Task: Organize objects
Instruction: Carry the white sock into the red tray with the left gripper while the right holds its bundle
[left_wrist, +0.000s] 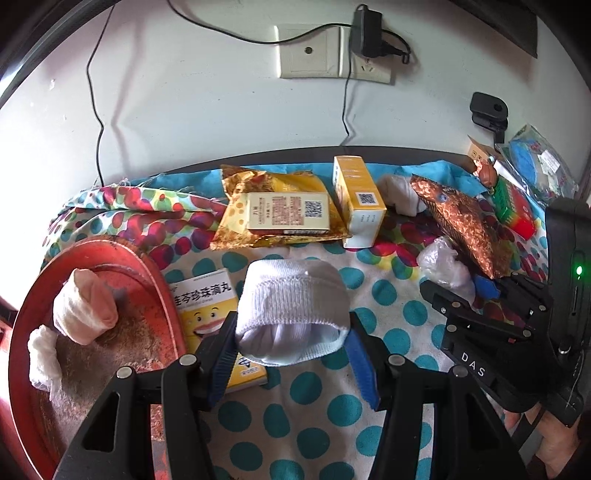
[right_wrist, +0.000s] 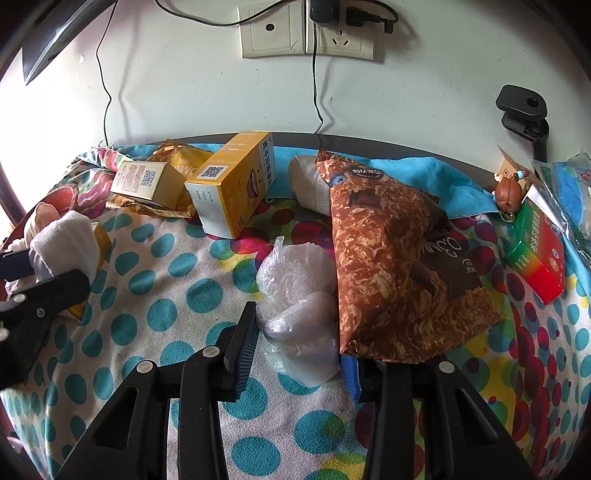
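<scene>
White knit fabric is filling the middle of the left wrist view — a rolled sock (left_wrist: 291, 317) is sitting between the blue pads of the left gripper (left_wrist: 291, 350), and both pads are pressing on its sides, so the tongs are pinching it above the polka-dot cloth (left_wrist: 388, 306). Just left of the sock, a yellow medicine box (left_wrist: 207, 306) is lying flat on the cloth, partly hidden behind the left finger. Further left, a red tray (left_wrist: 155, 273) is holding a pinkish rolled sock (left_wrist: 85, 310) and a small white bundle (left_wrist: 42, 358). Toward the wall, a cream box (left_wrist: 288, 214) is resting on a gold foil packet (left_wrist: 243, 184), with an upright yellow carton (left_wrist: 358, 201) just beside it. The right gripper (left_wrist: 484, 291) is showing at the right edge, next to a brown snack bag (left_wrist: 461, 225).

From the right wrist view, the right gripper (right_wrist: 299, 350) is pointing down at a crumpled clear plastic bag (right_wrist: 295, 291), which is lying between its fingers — the left pad is touching the plastic, but the right pad is half hidden under the brown snack bag (right_wrist: 388, 266), so I cannot tell whether the tongs are truly gripping it. A green and red box (right_wrist: 535, 254) is lying at the right, and the left gripper with its white sock (right_wrist: 62, 240) is showing at the left edge.
</scene>
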